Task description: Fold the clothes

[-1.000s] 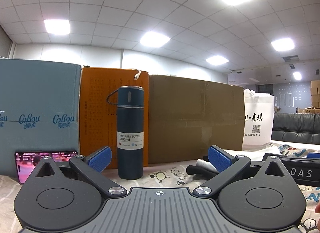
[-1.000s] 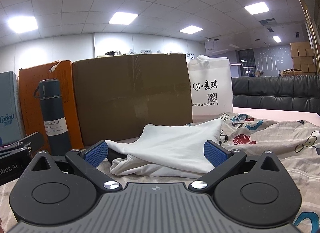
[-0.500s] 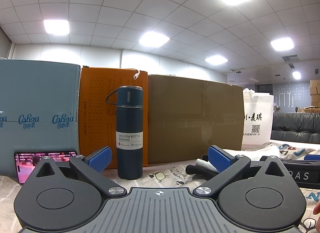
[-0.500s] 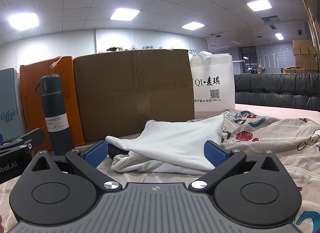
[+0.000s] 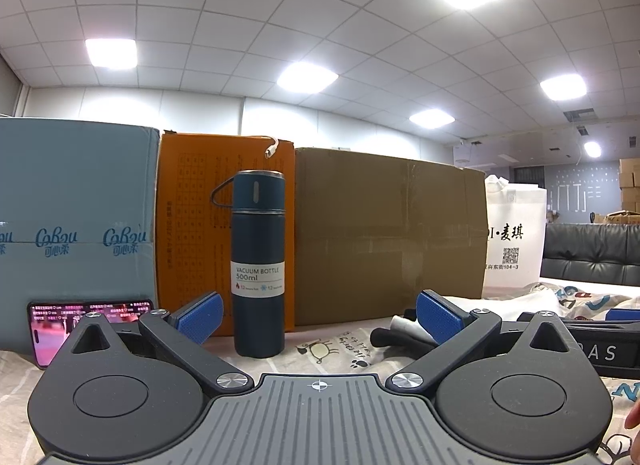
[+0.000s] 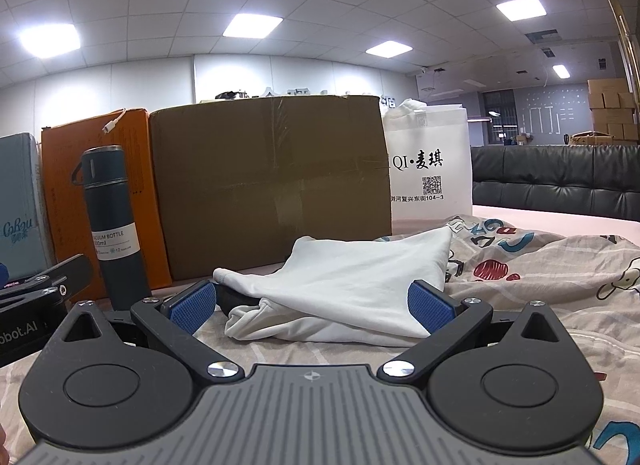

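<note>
A crumpled white garment (image 6: 352, 285) with a dark piece under it lies on the cartoon-print sheet (image 6: 540, 265), straight ahead in the right wrist view. My right gripper (image 6: 310, 305) is open, low over the sheet, with its blue pads on either side of the garment's near edge; whether they touch it I cannot tell. In the left wrist view my left gripper (image 5: 318, 315) is open and holds nothing. The same garment (image 5: 404, 331) shows as a dark and white bundle just beyond its right pad. The right gripper's body (image 5: 592, 345) lies at the far right of that view.
A dark blue vacuum bottle (image 5: 258, 265) stands upright just ahead of the left gripper. Behind it stand a blue box (image 5: 76, 217), an orange box (image 5: 192, 233) and a brown carton (image 5: 388, 233). A phone (image 5: 48, 329) leans at the left. A white bag (image 6: 428, 169) and black sofa (image 6: 560, 181) stand behind.
The right wrist view has risen slightly and shifted a little, so the garment sits lower in it. The left gripper has barely moved. Both grippers stay open.
</note>
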Tool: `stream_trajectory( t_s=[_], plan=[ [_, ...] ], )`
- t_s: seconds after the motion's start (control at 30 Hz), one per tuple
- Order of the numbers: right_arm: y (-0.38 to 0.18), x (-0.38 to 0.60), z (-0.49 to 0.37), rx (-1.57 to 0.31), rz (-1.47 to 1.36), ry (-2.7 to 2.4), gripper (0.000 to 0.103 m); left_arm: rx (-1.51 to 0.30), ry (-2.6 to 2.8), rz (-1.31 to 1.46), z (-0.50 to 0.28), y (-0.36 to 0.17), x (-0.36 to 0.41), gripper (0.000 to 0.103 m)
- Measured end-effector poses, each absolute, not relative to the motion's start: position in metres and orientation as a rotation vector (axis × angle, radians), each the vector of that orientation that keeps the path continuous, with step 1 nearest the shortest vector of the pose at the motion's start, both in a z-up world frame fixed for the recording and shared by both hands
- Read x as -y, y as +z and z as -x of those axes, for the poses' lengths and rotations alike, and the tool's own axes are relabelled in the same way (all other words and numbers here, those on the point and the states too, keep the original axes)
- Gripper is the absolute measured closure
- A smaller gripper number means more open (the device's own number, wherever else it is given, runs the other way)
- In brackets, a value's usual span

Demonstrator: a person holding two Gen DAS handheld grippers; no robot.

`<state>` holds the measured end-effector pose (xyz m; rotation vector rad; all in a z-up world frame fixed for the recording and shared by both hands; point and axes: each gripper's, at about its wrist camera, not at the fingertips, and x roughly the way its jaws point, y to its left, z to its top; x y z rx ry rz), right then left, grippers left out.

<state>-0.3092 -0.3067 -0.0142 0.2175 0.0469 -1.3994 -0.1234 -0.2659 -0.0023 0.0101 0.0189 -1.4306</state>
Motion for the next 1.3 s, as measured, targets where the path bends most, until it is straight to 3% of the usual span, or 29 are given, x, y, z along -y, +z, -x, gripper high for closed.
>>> stream_trajectory(
  t_s=[1.3],
  plan=[
    [-0.0145,0.3068,0.3083,-0.064,-0.227,-1.391,0.000,-0.014,-1.444,-0.016,0.1251,-0.0021,0.2662,0.000]
  ],
)
